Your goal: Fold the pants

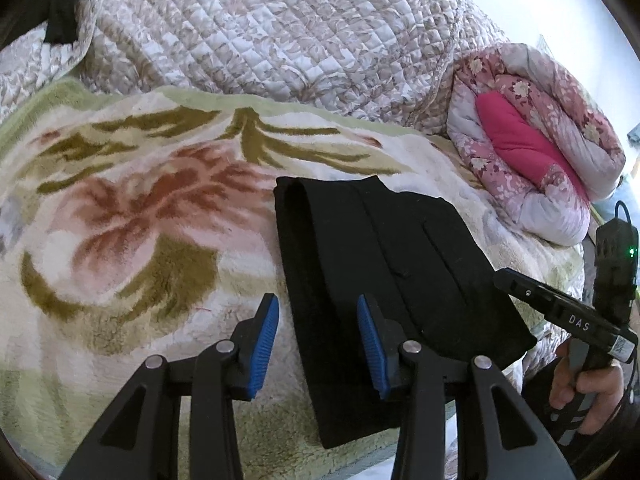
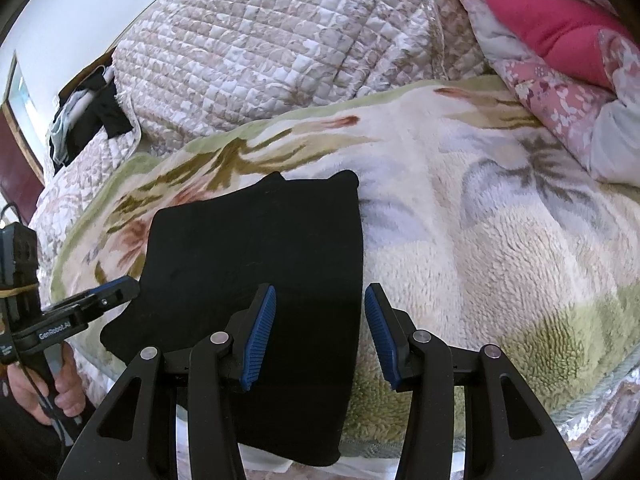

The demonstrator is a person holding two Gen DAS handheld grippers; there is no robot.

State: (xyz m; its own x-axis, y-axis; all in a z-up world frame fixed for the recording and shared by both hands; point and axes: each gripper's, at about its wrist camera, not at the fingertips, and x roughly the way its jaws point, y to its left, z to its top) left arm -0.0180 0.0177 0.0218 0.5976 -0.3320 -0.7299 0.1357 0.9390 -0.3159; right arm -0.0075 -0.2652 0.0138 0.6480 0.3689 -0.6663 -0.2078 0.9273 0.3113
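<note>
Floral fleece blanket [image 1: 120,240] bore the folded black pants [image 1: 384,272], soft and limp; both grippers [image 1: 318,340] [image 2: 320,332] gaped wide, empty, best gripping layered edges.

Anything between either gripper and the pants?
Nothing visible. The folded black pants lie bare on the floral fleece blanket. The left gripper and the right gripper are both open right at the cloth's near edge, with no object in between.
</note>
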